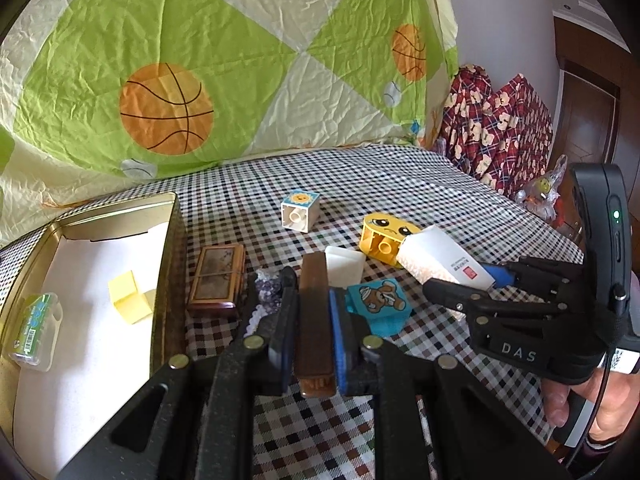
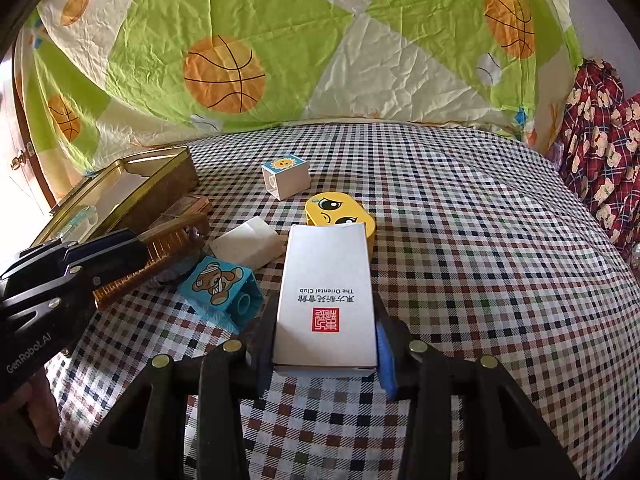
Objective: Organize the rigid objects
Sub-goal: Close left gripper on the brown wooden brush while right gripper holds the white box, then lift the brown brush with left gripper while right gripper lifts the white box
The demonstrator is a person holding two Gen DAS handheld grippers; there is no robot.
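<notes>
Left tongs (image 1: 310,344) pinching wooden brush (image 1: 316,320), right tongs (image 2: 326,344) clamped on white box (image 2: 326,296). Both lifted off table (image 2: 480,240), likely headed for tin (image 1: 168,240) far left.

A checkered cloth covers the table (image 2: 480,220). On it lie a gold tin (image 1: 170,240), a small wooden box (image 1: 216,280), a white sun block (image 2: 286,176), a yellow face block (image 2: 336,210), a blue bear block (image 2: 220,286) and a white wedge (image 2: 248,246).

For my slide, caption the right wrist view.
Right tongs grip a white box over the checked table; left tongs hold a brush.
</notes>
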